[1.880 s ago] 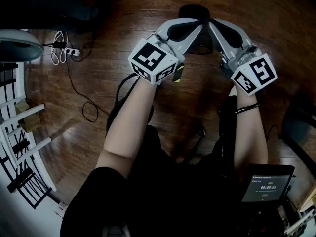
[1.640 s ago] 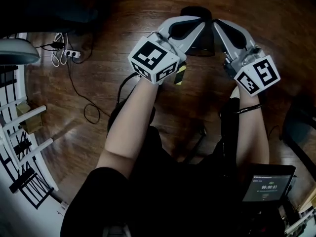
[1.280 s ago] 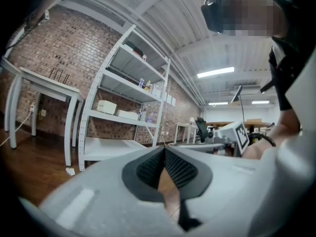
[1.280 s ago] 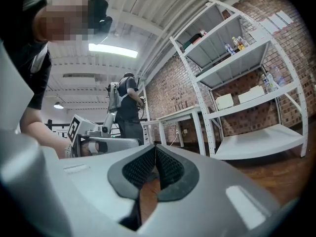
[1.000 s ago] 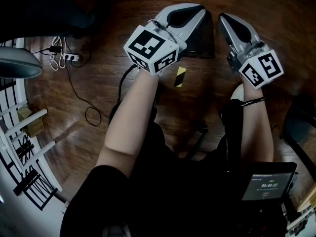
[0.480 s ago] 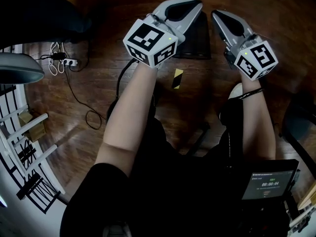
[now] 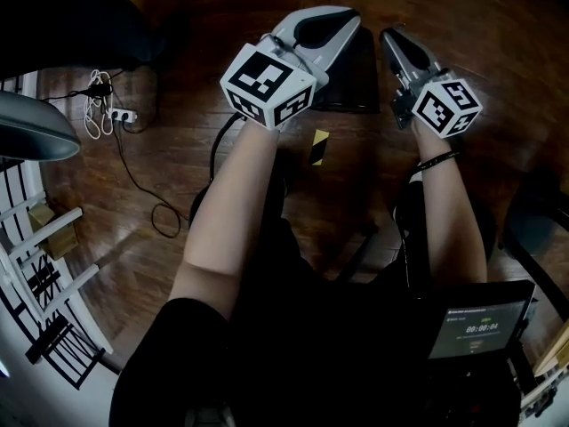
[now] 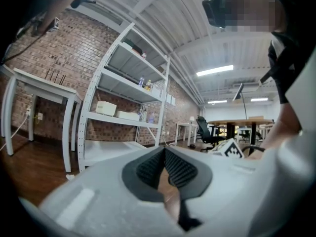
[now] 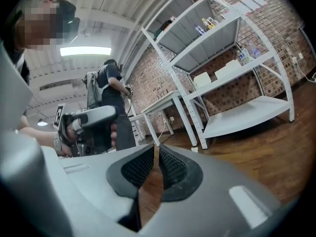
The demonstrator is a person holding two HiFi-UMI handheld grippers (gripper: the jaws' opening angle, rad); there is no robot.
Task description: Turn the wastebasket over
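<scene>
The wastebasket (image 7: pixel 357 76) sits on the floor (image 7: pixel 178 172) between the grippers. The left gripper (image 7: pixel 349 18) has its fingers together. The right gripper (image 7: pixel 388 36) has just cracked open and is empty. The bin looks set down, but I can't tell which end is up.

power strip (image 7: pixel 116 114) on wood floor (image 7: pixel 178 185); striped tape (image 7: pixel 318 146) apart; white shelving (image 8: pixel 118 115)

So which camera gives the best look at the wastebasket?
The head view: the wastebasket shows as a dark shape on the wooden floor, partly covered. Neither gripper view clearly shows it, only shelves and brick wall.
</scene>
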